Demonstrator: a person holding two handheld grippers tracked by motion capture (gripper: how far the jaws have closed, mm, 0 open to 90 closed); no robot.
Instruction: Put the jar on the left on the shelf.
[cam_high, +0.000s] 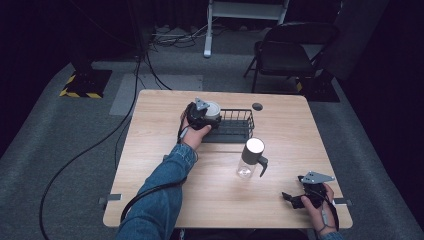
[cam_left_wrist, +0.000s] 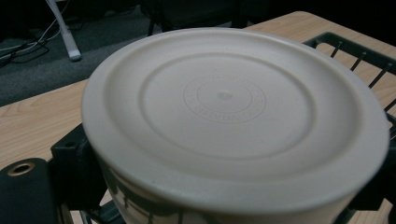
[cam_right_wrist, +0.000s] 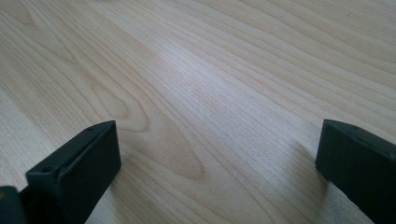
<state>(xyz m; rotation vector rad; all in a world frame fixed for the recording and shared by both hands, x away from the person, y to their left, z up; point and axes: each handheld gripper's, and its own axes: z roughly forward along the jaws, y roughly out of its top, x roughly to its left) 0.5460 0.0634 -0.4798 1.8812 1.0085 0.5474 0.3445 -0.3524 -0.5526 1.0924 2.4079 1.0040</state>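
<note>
A round jar with an off-white lid (cam_high: 214, 108) (cam_left_wrist: 224, 107) is held at the left end of a black wire basket (cam_high: 236, 126) (cam_left_wrist: 359, 51). My left gripper (cam_high: 211, 117) (cam_left_wrist: 224, 179) is shut on the jar, one black jaw on each side of it. Whether the jar rests in the basket or hangs above it is unclear. A clear bottle with a white cap and black handle (cam_high: 251, 159) stands upright mid-table. Near the front right corner my right gripper (cam_high: 293, 199) (cam_right_wrist: 217, 158) is open just above bare wood, nothing between its jaws.
The wooden table (cam_high: 165, 185) has a dark cable hole (cam_high: 257, 106) at the back. A black cable trails off the front left edge. Beyond the table stand a folding chair (cam_high: 287, 50) and a yellow-striped stand base (cam_high: 85, 82).
</note>
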